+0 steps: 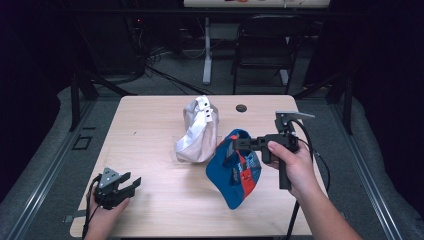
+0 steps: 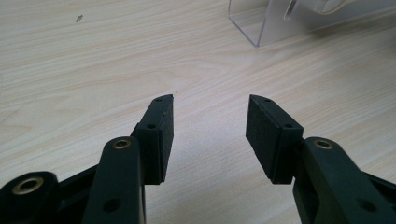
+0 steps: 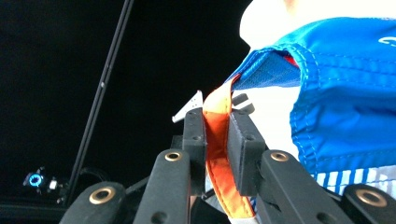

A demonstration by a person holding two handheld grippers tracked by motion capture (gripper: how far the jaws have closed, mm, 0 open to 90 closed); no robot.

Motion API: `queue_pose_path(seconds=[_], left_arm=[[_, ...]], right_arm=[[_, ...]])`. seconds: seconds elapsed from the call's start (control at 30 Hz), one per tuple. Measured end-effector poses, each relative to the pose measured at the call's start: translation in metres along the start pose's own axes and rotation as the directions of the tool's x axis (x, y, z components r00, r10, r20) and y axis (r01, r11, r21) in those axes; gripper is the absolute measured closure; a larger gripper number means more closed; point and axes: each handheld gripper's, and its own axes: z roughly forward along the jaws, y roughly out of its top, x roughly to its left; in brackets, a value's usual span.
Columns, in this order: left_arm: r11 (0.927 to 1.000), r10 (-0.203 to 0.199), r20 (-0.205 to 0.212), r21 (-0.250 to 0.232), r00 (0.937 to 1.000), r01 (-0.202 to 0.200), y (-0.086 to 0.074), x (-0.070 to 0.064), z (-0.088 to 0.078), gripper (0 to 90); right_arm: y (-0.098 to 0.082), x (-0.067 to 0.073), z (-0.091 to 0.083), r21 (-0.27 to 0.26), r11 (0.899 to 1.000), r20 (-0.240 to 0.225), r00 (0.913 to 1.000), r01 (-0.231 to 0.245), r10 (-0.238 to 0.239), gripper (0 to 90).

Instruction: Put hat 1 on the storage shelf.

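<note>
While my left hand (image 1: pixel 102 212) rests at the near left corner of the wooden surface (image 1: pixel 150 150), my left gripper (image 1: pixel 131 183) sits low over the bare wood with its jaws spread wide and nothing between them. In the left gripper view the two black pads (image 2: pixel 161 135) stand well apart, with plain wood grain showing in the gap, and the corner of a clear plastic stand (image 2: pixel 261 25) lies farther off on the surface.

Farther in and to the right, my right hand (image 1: pixel 292 165) holds the right gripper (image 1: pixel 239 143) raised above the surface, pointing toward the middle of the table. Its jaws are pressed nearly together on a blue and orange cap (image 1: pixel 235 167), which hangs from them and droops down toward the wood. In the right gripper view the pads pinch an orange strip of the cap (image 3: pixel 217 144), and the blue fabric with its stitched hem spreads away to the right.

Just beside the cap, on its left and a little farther from me, a beige and white cap (image 1: pixel 197 131) stands bunched upright near the middle of the surface. The two caps look close to touching, though I cannot tell whether they do. Beyond them a small dark round hole (image 1: pixel 241 108) marks the far edge of the surface, and past it a black chair (image 1: pixel 265 45) stands on the floor.
</note>
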Motion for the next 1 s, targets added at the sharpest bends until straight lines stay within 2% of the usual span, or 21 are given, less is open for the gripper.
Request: queue_pose_path(seconds=[0.17, 0.37, 0.63, 1.0], left_arm=[[1.0, 0.001, 0.002, 0.003, 1.0, -0.001, 0.0, 0.0, 0.0, 51.9], [1.0, -0.003, -0.001, 0.003, 1.0, 0.003, 0.0, 0.0, 0.001, 51.1], [1.0, -0.002, 0.001, 0.003, 1.0, 0.002, 0.0, 0.0, 0.001, 50.6], [1.0, 0.0, 0.001, 0.005, 1.0, 0.0, 0.0, -0.001, 0.001, 50.3]], right_arm=[[0.008, 0.0, -0.014, -0.06, 0.998, -0.007, 0.9995, -0.032, 0.031, 78.5], [0.017, 0.001, -0.024, -0.104, 0.993, -0.002, 0.9983, -0.057, 0.057, 78.5], [0.032, 0.009, -0.038, -0.149, 0.988, 0.006, 0.9988, -0.047, 0.048, 78.5], [0.053, 0.019, -0.056, -0.228, 0.972, 0.031, 0.9974, -0.057, 0.066, 78.5]])
